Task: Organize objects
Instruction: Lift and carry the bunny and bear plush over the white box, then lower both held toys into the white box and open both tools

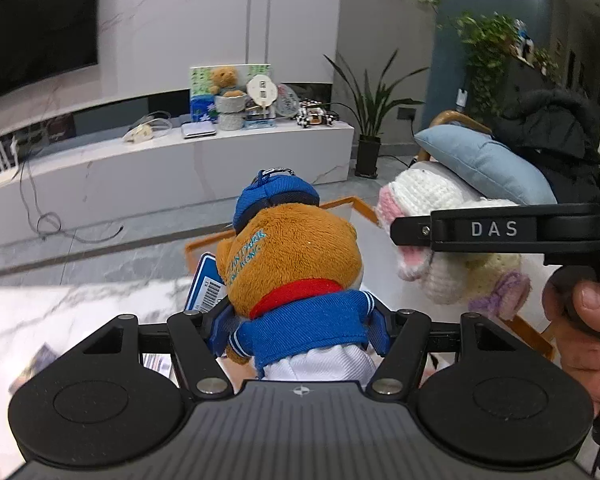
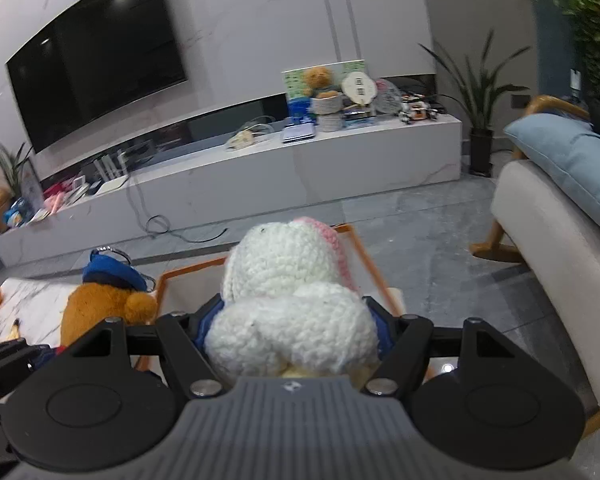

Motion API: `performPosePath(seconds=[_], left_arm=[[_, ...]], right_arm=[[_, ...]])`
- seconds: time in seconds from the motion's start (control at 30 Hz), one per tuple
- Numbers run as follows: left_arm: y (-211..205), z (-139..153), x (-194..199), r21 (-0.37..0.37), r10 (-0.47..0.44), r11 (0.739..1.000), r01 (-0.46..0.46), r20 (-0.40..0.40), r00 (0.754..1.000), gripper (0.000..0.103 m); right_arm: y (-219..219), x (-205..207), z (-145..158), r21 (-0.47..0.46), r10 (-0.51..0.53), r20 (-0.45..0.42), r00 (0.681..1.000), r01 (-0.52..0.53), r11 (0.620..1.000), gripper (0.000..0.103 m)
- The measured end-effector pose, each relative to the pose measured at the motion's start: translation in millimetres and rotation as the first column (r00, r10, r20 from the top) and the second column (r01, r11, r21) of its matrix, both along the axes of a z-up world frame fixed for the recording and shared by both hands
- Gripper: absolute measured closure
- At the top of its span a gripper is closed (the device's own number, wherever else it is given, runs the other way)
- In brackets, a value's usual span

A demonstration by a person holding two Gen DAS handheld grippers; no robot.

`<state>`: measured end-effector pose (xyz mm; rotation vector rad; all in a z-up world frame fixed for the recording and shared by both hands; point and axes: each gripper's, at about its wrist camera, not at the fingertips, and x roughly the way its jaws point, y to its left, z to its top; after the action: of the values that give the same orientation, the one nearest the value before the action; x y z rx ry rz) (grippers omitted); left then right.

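Above a white marble counter (image 1: 60,312), the left hand-held gripper (image 1: 300,328) is partly closed on a brown plush bear (image 1: 296,248), its blue pads pressing the bear's blue jacket from both sides. The bear wears a blue cap and a red collar and is seen from behind, upright, lifted clear of the counter. Just past it lies an orange-rimmed tray (image 1: 340,202), and a blue card with a barcode (image 1: 206,284) shows at the bear's left side.

The right hand-held gripper (image 2: 296,328) is likewise partly closed, its jaws squeezing a white crocheted bunny (image 2: 292,300) with pink ear lining. The bunny hangs over the same orange-rimmed tray (image 2: 364,256). In the left wrist view the bunny (image 1: 428,200) appears to the right of the bear, near it but apart, with a lilac crocheted bow (image 1: 504,292) at its lower end, and the person's hand (image 1: 584,328) wraps the black handle of the right gripper.

From the right wrist view the bear (image 2: 104,300) sits to the left of the bunny. Beyond both toys stretch a grey floor, a long white TV bench (image 2: 260,176) with a wall-mounted television (image 2: 96,64) over it, and a cream armchair (image 2: 540,220) carrying a light blue cushion (image 2: 572,160).
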<state>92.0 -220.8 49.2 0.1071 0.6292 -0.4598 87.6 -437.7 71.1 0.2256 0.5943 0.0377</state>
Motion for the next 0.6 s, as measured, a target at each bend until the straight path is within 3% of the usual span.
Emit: performPosePath(seconds=[0.2, 0.37, 0.6], left_arm=[[-22, -5, 22, 0.031, -0.011, 0.999, 0.012, -0.018, 1.0, 0.028], [-38, -17, 44, 0.151, -0.052, 0.987, 0.06, -0.054, 0.997, 0.028], [-51, -43, 66, 0.311, -0.074, 0.943, 0.117, -0.147, 0.986, 0.028]], right_arm=[[-21, 8, -5, 0.044, -0.04, -0.022, 0.999, 0.041, 0.998, 0.031], [-26, 26, -14, 0.093, -0.063, -0.086, 0.994, 0.071, 0.993, 0.031], [-16, 47, -35, 0.111, -0.087, -0.184, 0.979, 0.108, 0.988, 0.031]])
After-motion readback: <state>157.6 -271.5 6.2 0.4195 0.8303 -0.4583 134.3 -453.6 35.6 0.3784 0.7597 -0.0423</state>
